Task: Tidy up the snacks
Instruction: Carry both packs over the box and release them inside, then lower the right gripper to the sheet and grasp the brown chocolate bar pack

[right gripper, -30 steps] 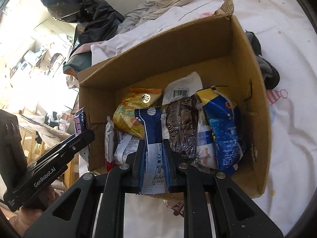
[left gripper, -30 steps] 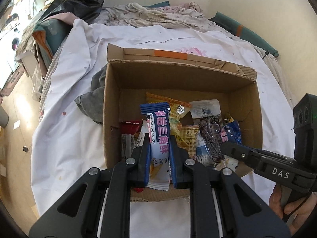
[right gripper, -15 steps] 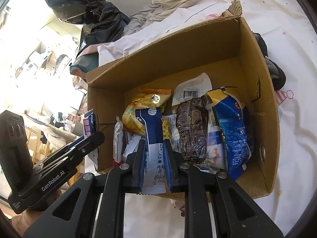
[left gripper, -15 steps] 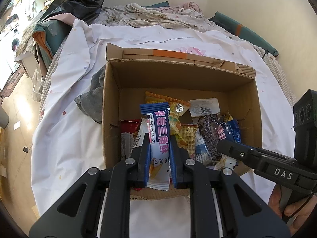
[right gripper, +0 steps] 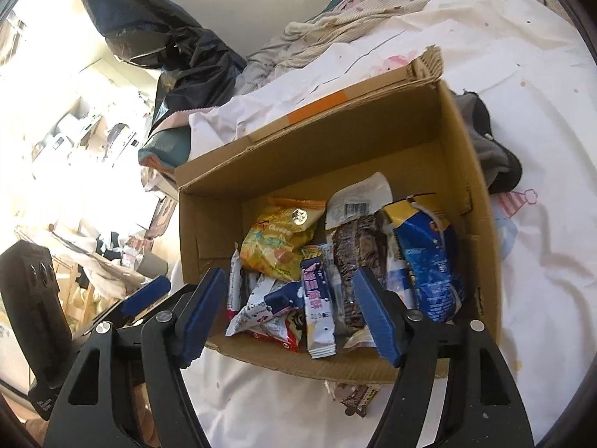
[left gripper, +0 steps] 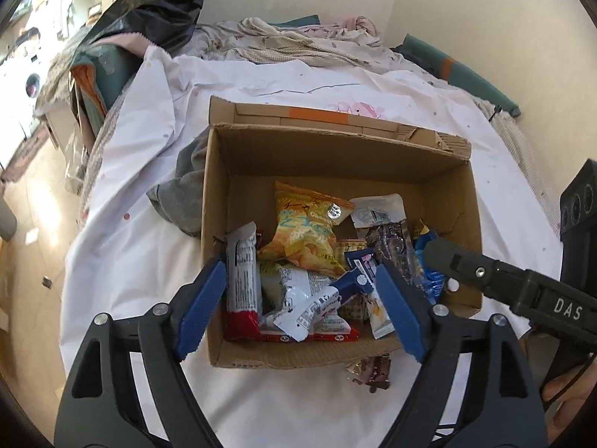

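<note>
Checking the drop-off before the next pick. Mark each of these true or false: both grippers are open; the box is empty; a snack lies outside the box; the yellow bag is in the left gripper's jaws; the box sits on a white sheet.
1. Both grippers are open. True: the left gripper and right gripper have just been opening and grip nothing.
2. The cardboard box is empty. False: it holds many snack packets.
3. A snack lies outside the box. True: a brown wrapper lies on the sheet by the near wall.
4. The yellow bag is in the left gripper's jaws. False: it lies free, deeper in the box.
5. The box sits on a white sheet. True.
</note>
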